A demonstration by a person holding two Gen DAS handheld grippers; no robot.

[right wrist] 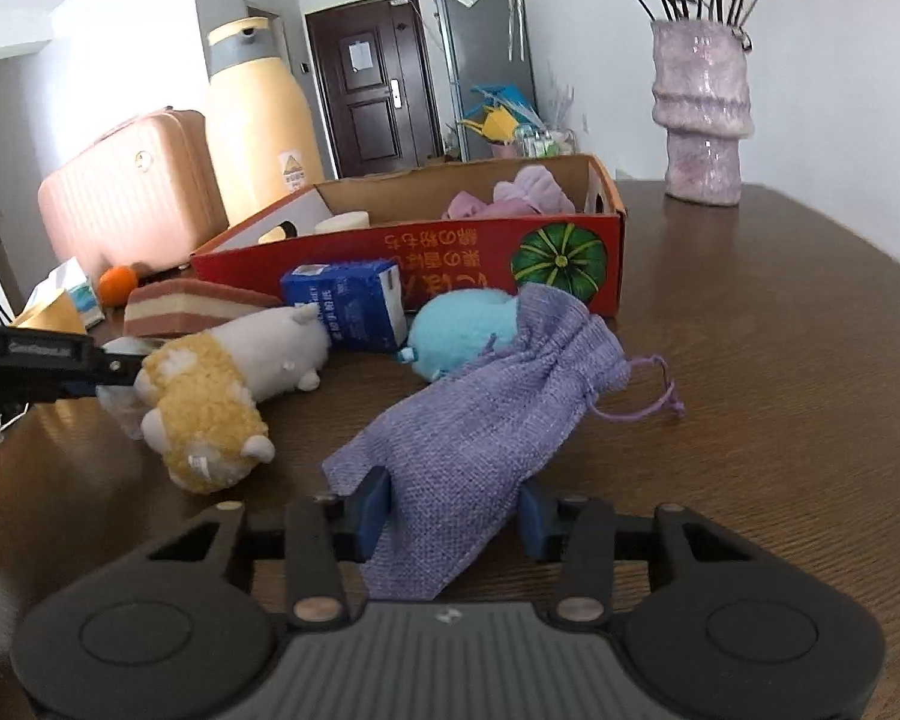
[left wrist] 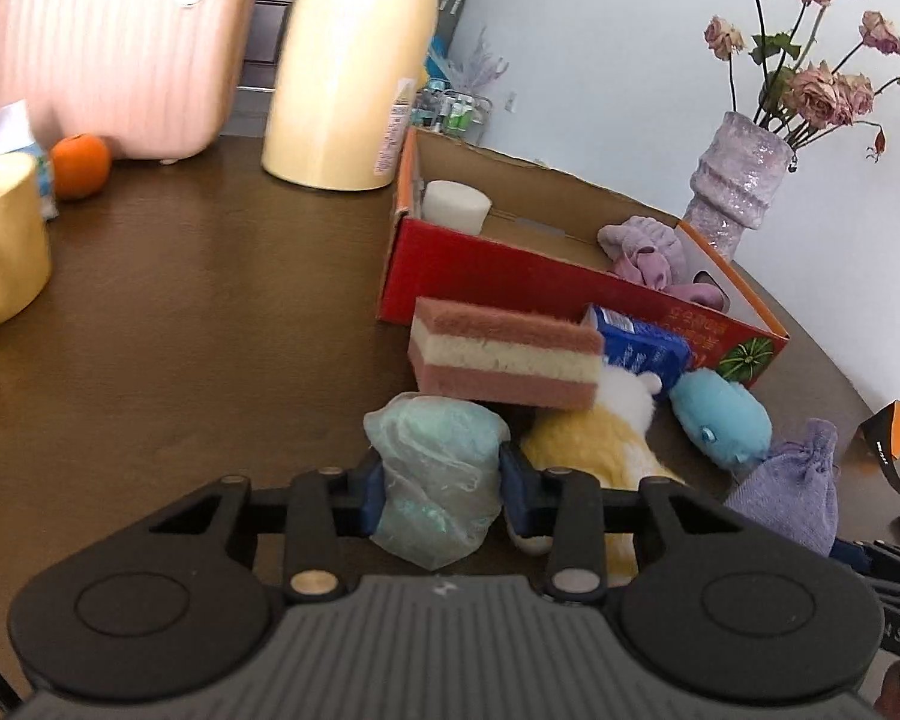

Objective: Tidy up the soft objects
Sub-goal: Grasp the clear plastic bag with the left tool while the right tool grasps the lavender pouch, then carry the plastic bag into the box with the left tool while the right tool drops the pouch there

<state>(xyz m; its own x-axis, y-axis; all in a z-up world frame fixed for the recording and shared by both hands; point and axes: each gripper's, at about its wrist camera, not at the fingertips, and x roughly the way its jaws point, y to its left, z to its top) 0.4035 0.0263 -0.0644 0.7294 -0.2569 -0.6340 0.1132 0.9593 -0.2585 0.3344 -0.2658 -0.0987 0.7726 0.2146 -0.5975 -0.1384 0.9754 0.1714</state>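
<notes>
Jaws pinching green pouch, lavender sack, plush toys crowding red box

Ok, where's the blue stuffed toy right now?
The blue stuffed toy lies on the table just in front of the red cardboard box, between the blue carton and the purple drawstring bag, which leans against it.

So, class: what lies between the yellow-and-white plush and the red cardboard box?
In the right wrist view, the striped sponge and the blue carton lie between the plush and the box.
</notes>
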